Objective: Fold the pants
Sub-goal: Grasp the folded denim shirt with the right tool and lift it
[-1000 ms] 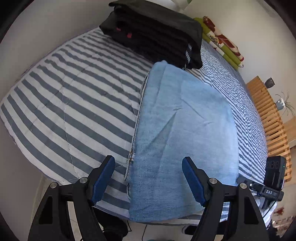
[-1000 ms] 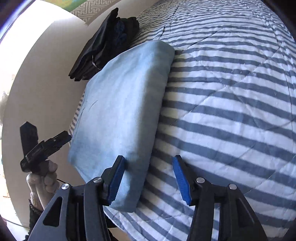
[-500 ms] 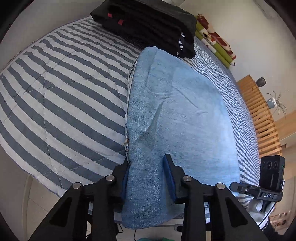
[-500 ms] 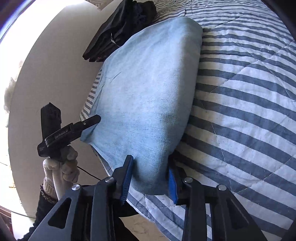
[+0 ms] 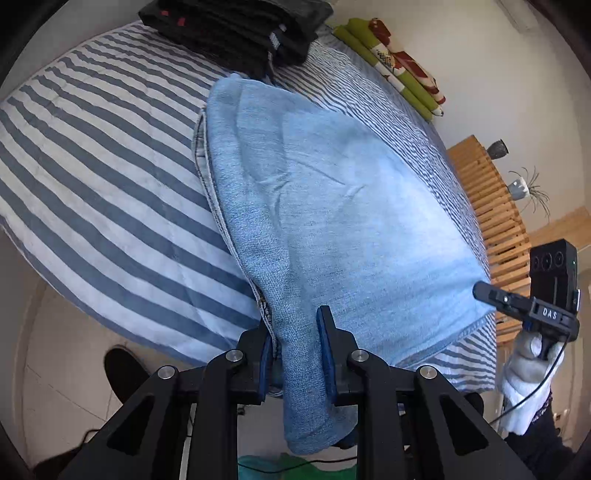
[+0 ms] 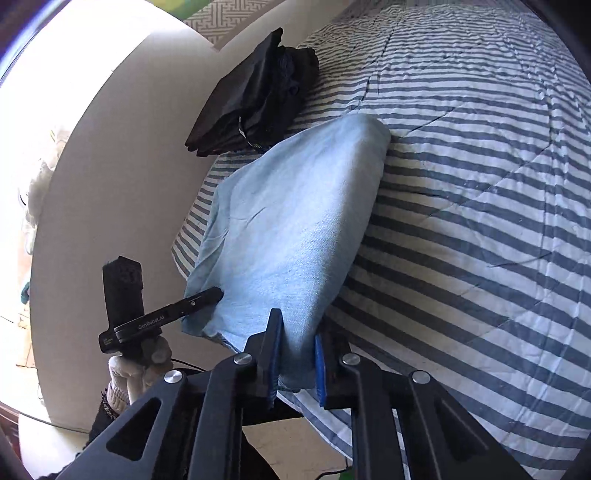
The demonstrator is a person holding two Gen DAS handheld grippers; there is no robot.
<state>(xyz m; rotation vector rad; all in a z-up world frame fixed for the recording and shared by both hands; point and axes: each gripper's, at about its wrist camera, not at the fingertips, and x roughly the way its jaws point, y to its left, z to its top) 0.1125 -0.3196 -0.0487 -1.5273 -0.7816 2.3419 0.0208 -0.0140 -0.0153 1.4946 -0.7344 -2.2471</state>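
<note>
Folded light blue jeans lie on the striped bed, their near end lifted off the edge. My left gripper is closing on the near left corner, denim bunched between its blue pads and hanging below them. In the right wrist view the same jeans rise toward my right gripper, whose jaws are closing on the near right corner with the pads pressing the cloth. Each view shows the other gripper held by a gloved hand: the right one and the left one.
A stack of folded black garments sits at the far end of the striped bedspread, just beyond the jeans. A green and red pillow lies by the wall. A wooden slatted frame stands to the right. Floor lies below the bed edge.
Both grippers went from wide open beside the jeans' near corners to closed on them. The near edge of the jeans has lifted off the bed and the cloth now slopes up.
</note>
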